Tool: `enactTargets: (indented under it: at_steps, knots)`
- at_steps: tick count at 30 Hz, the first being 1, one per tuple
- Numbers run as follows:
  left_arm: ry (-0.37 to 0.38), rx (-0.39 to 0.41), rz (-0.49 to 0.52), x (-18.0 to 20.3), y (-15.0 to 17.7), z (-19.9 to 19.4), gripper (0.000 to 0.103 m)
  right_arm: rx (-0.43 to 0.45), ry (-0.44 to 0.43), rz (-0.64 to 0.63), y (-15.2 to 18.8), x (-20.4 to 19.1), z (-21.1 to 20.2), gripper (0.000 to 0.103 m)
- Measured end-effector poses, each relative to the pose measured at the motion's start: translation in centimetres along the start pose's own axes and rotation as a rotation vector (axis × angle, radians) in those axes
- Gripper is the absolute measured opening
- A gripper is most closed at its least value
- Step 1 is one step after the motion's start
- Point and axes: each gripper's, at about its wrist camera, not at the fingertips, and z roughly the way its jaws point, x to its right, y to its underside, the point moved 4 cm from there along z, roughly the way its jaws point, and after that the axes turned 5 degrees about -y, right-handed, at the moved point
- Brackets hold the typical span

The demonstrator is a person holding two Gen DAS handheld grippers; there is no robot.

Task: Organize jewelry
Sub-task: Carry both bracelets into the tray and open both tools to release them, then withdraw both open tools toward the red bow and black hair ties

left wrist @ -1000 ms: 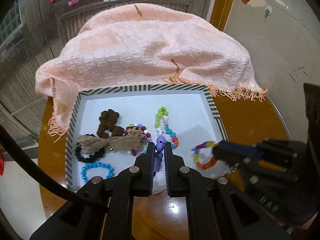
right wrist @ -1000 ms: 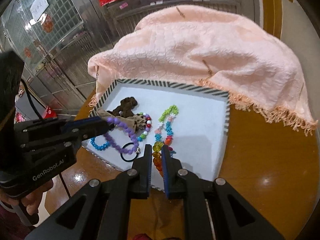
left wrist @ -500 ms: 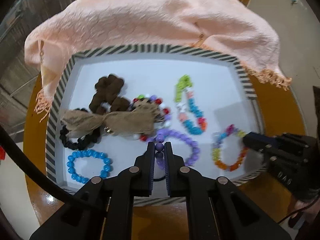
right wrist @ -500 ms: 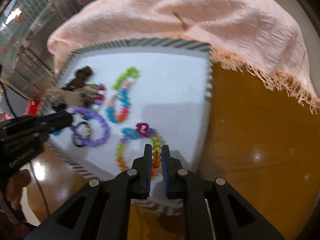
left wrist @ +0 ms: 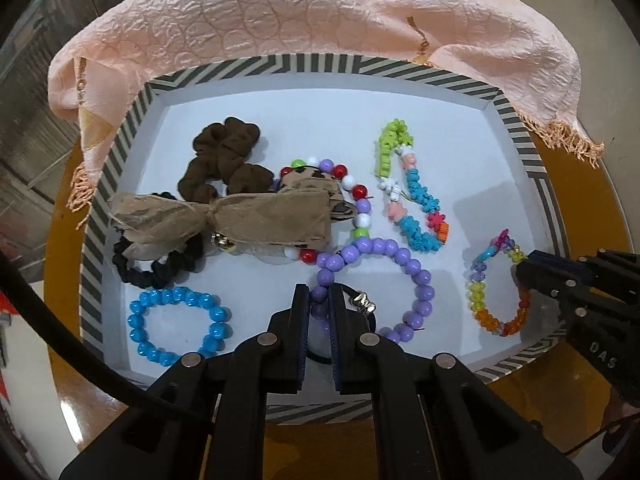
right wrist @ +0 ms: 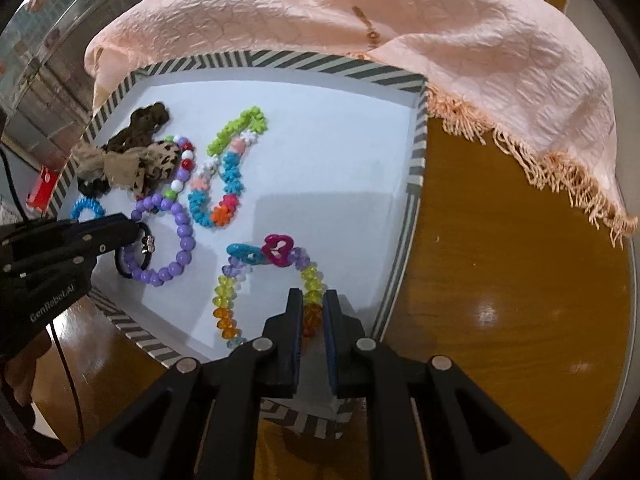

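Note:
A striped-rim tray (left wrist: 360, 65) with a white floor holds the jewelry. My left gripper (left wrist: 319, 296) is shut on a purple bead bracelet (left wrist: 416, 268), which lies on the tray floor; it also shows in the right wrist view (right wrist: 182, 240). My right gripper (right wrist: 313, 300) is shut on a rainbow crystal bracelet (right wrist: 224, 300) resting at the tray's near right corner; that bracelet also shows in the left wrist view (left wrist: 480, 300). A thin black hair tie with a metal charm (left wrist: 362, 302) lies under the purple bracelet.
The tray also holds a blue bead bracelet (left wrist: 176, 324), a brown scrunchie (left wrist: 224, 160), a tan bow (left wrist: 224, 220), a black scrunchie (left wrist: 160, 268), a mixed-colour bead bracelet (left wrist: 352, 192) and a green-blue flower bracelet (left wrist: 412, 196). A pink cloth (left wrist: 320, 12) drapes behind. The tray stands on a round wooden table (right wrist: 500, 280).
Both grippers came down over the tray from above its near edge. The purple and rainbow bracelets went from hanging to lying spread on the tray floor, still pinched.

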Motion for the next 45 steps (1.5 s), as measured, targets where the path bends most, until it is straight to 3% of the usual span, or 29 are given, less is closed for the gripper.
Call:
enactTargets:
  at_steps: [3,6,12,16,27,45]
  knots:
    - [0.005,-0.005,-0.002,-0.2,0.0,-0.1,0.001,0.027,-0.018,0.024,-0.2,0.3,-0.7,0.025]
    - [0.007,0.009,-0.002,-0.3,0.1,-0.8,0.011,0.056,-0.026,0.029,-0.4,0.2,-1.7,0.033]
    - [-0.005,0.039,0.001,-0.3,0.5,-2.6,0.013,0.088,-0.043,0.038,0.0,-0.2,-2.7,0.035]
    - [-0.019,0.063,0.006,-0.3,0.6,-3.7,0.014,0.096,-0.041,0.047,0.5,-0.6,-3.2,0.042]
    - [-0.047,0.154,-0.019,-0.5,1.5,-7.8,0.014,0.148,-0.044,0.038,1.3,-2.7,-5.7,0.048]
    - [-0.03,0.187,-0.025,-1.4,6.1,-11.7,0.014,0.176,-0.046,0.02,5.7,-5.5,-8.7,0.05]
